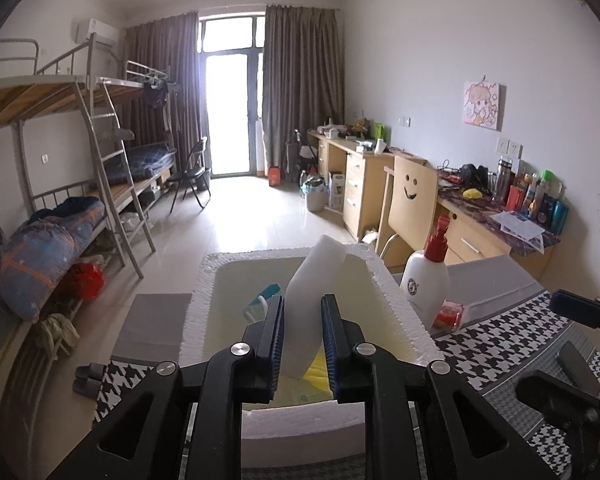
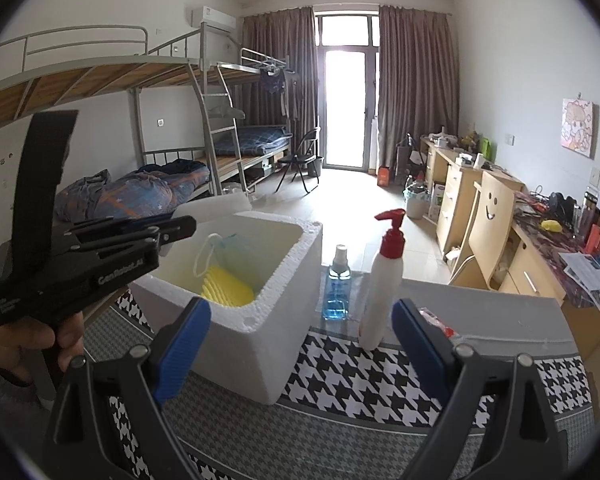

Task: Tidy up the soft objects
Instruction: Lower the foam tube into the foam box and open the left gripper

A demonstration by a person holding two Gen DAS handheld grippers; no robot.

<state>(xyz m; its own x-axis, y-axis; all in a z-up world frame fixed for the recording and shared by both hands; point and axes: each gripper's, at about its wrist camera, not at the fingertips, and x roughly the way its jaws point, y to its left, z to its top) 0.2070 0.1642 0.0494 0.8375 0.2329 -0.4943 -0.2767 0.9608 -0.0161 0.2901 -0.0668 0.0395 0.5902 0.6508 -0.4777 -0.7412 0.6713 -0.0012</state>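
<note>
Currently left gripper (image 1: 302, 344) grips white sponge (image 1: 316, 280) over foam box (image 1: 396, 292); right gripper (image 2: 302, 344) wide open, empty. Next: lower, release inside.

foam box (image 2: 260, 320) on the table (image 2: 380, 380), ridged sponge (image 2: 228, 288) inside it, spray bottle (image 2: 338, 284) just right of the box, pump bottle (image 2: 382, 280) right of that, bunk beds (image 2: 140, 120) behind left, desks (image 2: 480, 200) behind right

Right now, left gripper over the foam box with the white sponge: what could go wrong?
1. The left gripper pinches only the lower end of the white sponge block; it may tilt or slip out.
2. Released here, it lands on the yellow ribbed sponge inside the white foam box and may rest crooked.
</note>
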